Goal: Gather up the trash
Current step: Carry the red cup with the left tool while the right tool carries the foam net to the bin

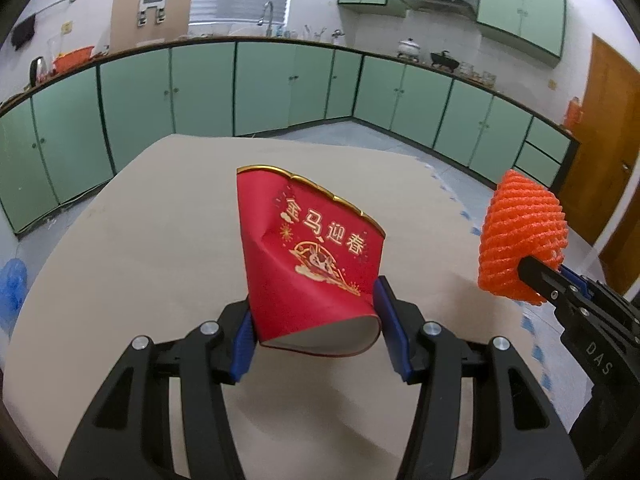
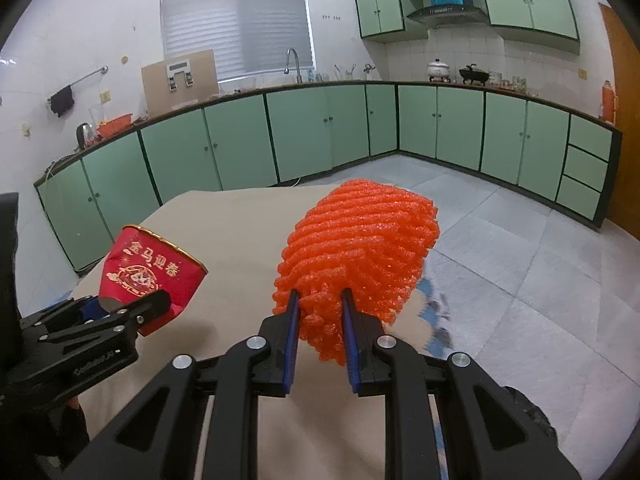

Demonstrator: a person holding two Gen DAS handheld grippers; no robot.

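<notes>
My left gripper (image 1: 314, 320) is shut on a crumpled red paper cup (image 1: 308, 256) with gold print, held by its base above the beige table (image 1: 140, 240). The cup also shows in the right wrist view (image 2: 152, 272), with the left gripper (image 2: 132, 312) at the lower left. My right gripper (image 2: 320, 312) is shut on an orange foam fruit net (image 2: 356, 248), held above the table's right side. The net (image 1: 520, 236) and the right gripper (image 1: 536, 276) show at the right of the left wrist view.
Green kitchen cabinets (image 1: 260, 88) run along the far walls, with a sink tap (image 1: 269, 16) and pots on the counter. A tiled floor (image 2: 520, 240) lies to the right of the table. A blue bag (image 1: 12, 288) sits at the far left. A brown door (image 1: 608, 140) stands at right.
</notes>
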